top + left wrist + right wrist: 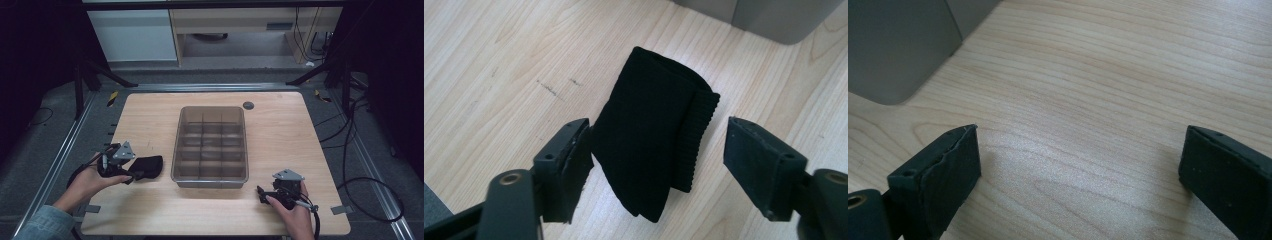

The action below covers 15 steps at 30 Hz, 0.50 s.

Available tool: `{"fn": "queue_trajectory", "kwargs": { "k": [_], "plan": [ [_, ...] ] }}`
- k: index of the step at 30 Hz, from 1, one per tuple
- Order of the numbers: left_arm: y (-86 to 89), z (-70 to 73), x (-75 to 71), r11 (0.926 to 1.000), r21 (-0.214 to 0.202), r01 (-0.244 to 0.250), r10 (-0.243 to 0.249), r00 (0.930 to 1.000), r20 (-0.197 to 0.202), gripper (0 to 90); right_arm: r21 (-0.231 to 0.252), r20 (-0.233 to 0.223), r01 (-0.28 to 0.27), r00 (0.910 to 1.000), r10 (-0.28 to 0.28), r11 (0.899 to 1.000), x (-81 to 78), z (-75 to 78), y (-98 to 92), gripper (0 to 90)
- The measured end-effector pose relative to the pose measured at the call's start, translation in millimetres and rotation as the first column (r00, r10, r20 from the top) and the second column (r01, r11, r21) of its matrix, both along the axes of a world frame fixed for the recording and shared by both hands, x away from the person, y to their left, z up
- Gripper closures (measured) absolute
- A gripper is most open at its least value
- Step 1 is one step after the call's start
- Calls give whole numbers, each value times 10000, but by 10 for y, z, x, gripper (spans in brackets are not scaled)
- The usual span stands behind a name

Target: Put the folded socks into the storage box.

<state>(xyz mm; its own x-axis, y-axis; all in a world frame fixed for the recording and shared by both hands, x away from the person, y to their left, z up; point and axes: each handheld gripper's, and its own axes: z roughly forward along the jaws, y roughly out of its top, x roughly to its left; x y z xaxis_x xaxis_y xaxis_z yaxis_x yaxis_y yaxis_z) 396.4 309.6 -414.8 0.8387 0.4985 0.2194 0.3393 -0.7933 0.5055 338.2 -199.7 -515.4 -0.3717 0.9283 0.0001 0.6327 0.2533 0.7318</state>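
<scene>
Now left gripper [659, 160] hovering low over folded black cloth [654, 135], fingers [566, 165] spread, cloth lying between them. One finger touching cloth's edge, other standing apart from ribbed side; not clamping. Cloth resting flat on bench [280, 135], near left edge, just beside grey divided tray [210, 145]. Right gripper [1078, 175] sitting near bench's front right, person's hand [292, 210] wrapping it, fingers [938, 180] released wide over bare wood, tray corner showing far off.
</scene>
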Motion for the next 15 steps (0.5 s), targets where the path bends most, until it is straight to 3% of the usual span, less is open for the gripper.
{"fn": "queue_trajectory", "kwargs": {
  "k": [9, 15],
  "plan": [
    [-2, 20, 23, 9991, 345, 265, -260, 9996, -132, 359, 0, 0, -25, 10000, 25, 10000, 2, 0, -1, 35],
    [-48, -1, 52, 9938, 943, 586, -554, 9978, -364, 460, 0, -2, -28, 10000, 28, 10000, 1, 0, -1, 35]
  ]
}}
